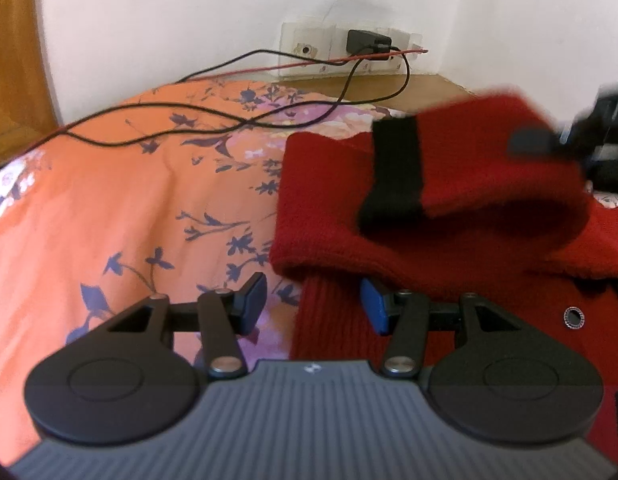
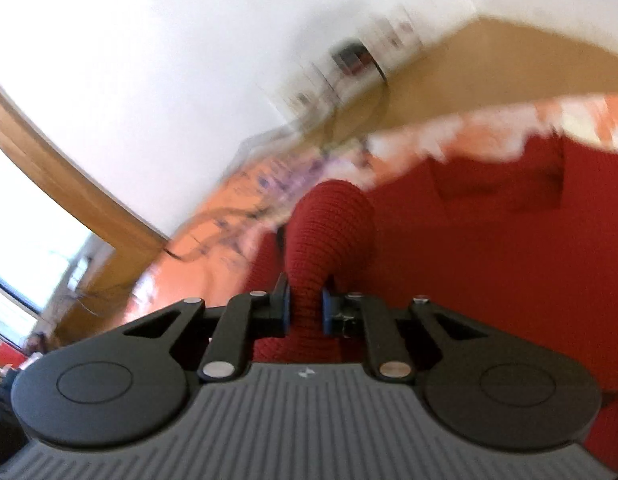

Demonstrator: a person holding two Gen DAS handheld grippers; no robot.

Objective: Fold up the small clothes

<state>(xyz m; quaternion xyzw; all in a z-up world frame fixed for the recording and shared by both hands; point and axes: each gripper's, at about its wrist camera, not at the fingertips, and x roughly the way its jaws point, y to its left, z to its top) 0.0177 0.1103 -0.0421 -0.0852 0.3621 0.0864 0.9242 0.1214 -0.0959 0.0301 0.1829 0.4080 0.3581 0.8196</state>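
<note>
A small red knitted garment point(image 1: 449, 248) with a black band point(image 1: 393, 172) lies on the orange floral bedsheet point(image 1: 129, 208). One sleeve is lifted and swung over the garment's body, blurred by motion. My left gripper point(image 1: 315, 306) is open, its fingers straddling the garment's left ribbed edge just above the sheet. In the right wrist view my right gripper point(image 2: 305, 306) is shut on a bunched fold of the red knit point(image 2: 329, 232), held above the rest of the garment point(image 2: 509, 264). The right gripper point(image 1: 549, 142) shows as a dark blur at the far right of the left wrist view.
Black and red cables point(image 1: 213, 124) trail across the sheet from a charger point(image 1: 367, 42) plugged into a wall socket panel. A wooden headboard ledge point(image 1: 425, 84) runs behind the bed. A wooden door frame point(image 1: 13, 60) stands at the left.
</note>
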